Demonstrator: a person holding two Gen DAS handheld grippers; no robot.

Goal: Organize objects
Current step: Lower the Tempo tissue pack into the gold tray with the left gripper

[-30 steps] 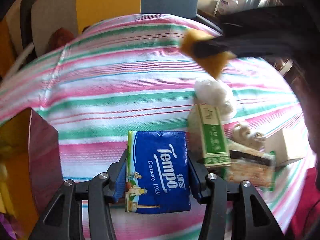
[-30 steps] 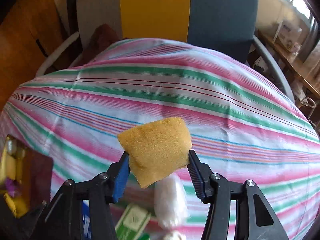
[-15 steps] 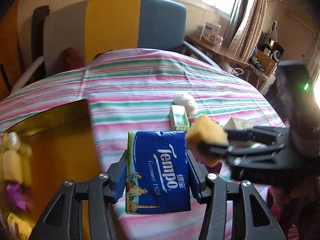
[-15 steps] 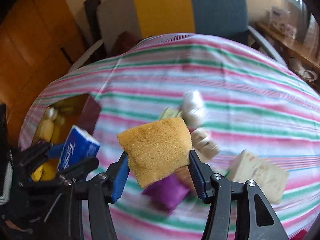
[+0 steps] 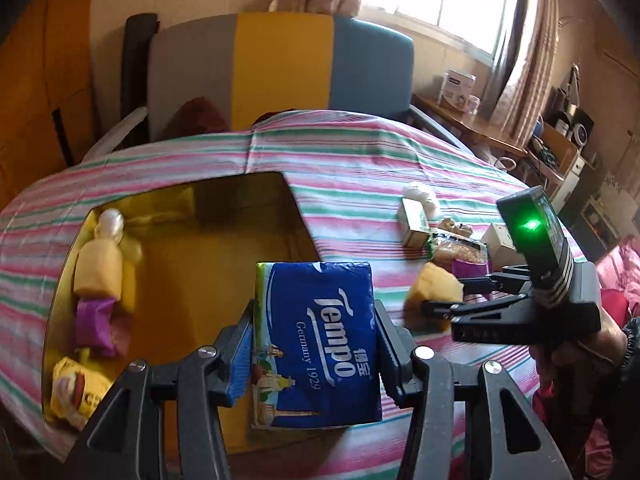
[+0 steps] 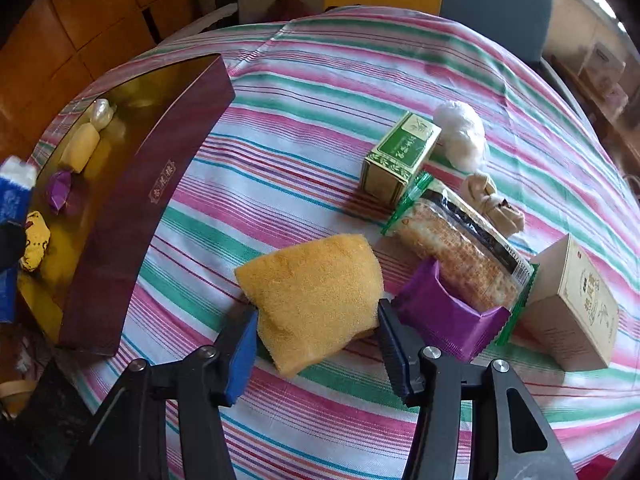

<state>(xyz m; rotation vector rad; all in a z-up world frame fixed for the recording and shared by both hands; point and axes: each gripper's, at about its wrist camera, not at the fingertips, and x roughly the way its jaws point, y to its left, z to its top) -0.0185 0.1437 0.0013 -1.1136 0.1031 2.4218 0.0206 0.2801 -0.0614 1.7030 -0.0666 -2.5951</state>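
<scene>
My left gripper (image 5: 314, 344) is shut on a blue Tempo tissue pack (image 5: 316, 340) and holds it above the near right edge of an open gold-lined maroon box (image 5: 180, 248). The box holds several wrapped sweets (image 5: 100, 264). My right gripper (image 6: 316, 344) is shut on a yellow sponge (image 6: 312, 300) and holds it just above the striped tablecloth, right of the box (image 6: 132, 216). It also shows in the left wrist view (image 5: 440, 300), to the right of the tissue pack.
On the cloth to the right lie a green tea box (image 6: 400, 156), a white wrapped ball (image 6: 460, 136), a cracker packet (image 6: 460, 248), a purple pouch (image 6: 444, 316), a beige carton (image 6: 572, 300) and a tan bundle (image 6: 492, 200). A chair (image 5: 280, 68) stands behind the table.
Both grippers have pulled back and risen. The left one swung left so the open box lies under the tissue pack. The right one came down near the cloth with the sponge.
</scene>
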